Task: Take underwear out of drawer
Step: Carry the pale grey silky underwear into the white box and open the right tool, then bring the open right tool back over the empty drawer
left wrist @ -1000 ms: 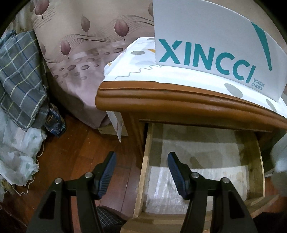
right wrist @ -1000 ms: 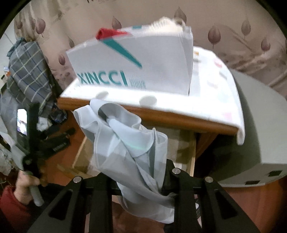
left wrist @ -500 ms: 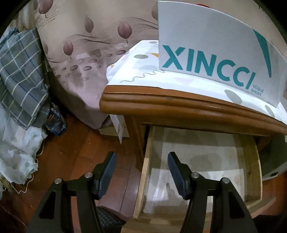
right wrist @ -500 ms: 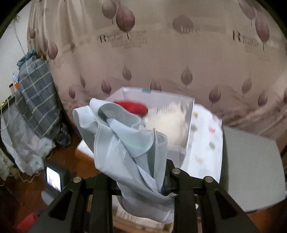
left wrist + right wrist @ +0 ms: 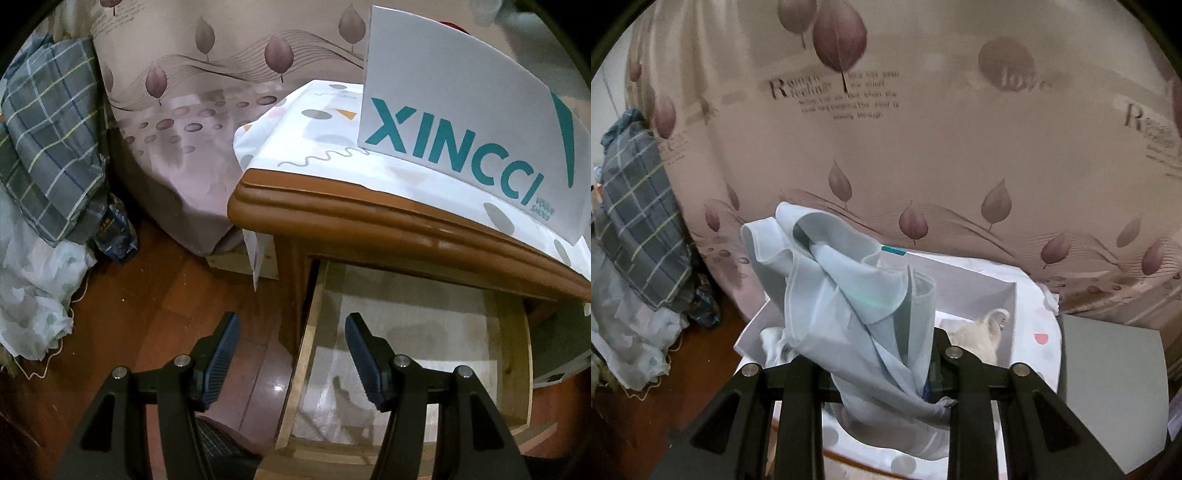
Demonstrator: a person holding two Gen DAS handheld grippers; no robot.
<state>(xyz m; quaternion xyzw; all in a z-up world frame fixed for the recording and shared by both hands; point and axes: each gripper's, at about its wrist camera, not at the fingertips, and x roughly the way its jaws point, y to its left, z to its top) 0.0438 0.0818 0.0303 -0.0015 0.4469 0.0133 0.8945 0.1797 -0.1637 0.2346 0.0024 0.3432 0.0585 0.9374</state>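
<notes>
left gripper (image 5: 291,354) is hovering spread wide at the open drawer (image 5: 417,354), holding nothing | right gripper (image 5: 882,373) is pinching the pale-blue underwear (image 5: 849,295) above the shoebox (image 5: 975,284) | fabric is looking light, limp, slippery: a bunched-fold grip seems safest

You are facing a white XINCCI shoe box (image 5: 476,122) standing on a patterned white cloth (image 5: 303,140) covering the brown nightstand top (image 5: 369,225), with a leaf-print bedsheet (image 5: 923,155) hanging behind and a plaid grey garment (image 5: 48,155) lying over pale fabric (image 5: 33,295) beside the wooden floor (image 5: 155,306).
</notes>
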